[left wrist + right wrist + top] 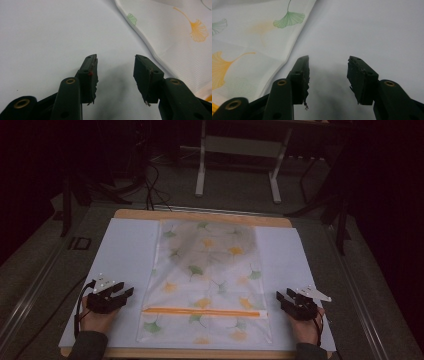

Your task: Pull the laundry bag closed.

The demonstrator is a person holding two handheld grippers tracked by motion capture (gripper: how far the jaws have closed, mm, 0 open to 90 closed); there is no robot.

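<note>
A white cloth bag [207, 280] printed with green and orange ginkgo leaves lies flat in the middle of the table, an orange zipper strip [202, 312] running across it near the front. My left gripper [124, 291] rests on the white sheet just left of the bag, jaws open with nothing between them; the bag's edge [155, 47] lies to its right. My right gripper [282, 297] sits just right of the bag, also open and empty, with the bag's edge [294, 45] to its left.
A white sheet [125, 255] covers the wooden tabletop [200, 214], which ends close to the front. Beyond the table stand a white desk frame [239, 165], dark stands and cables on a grey floor.
</note>
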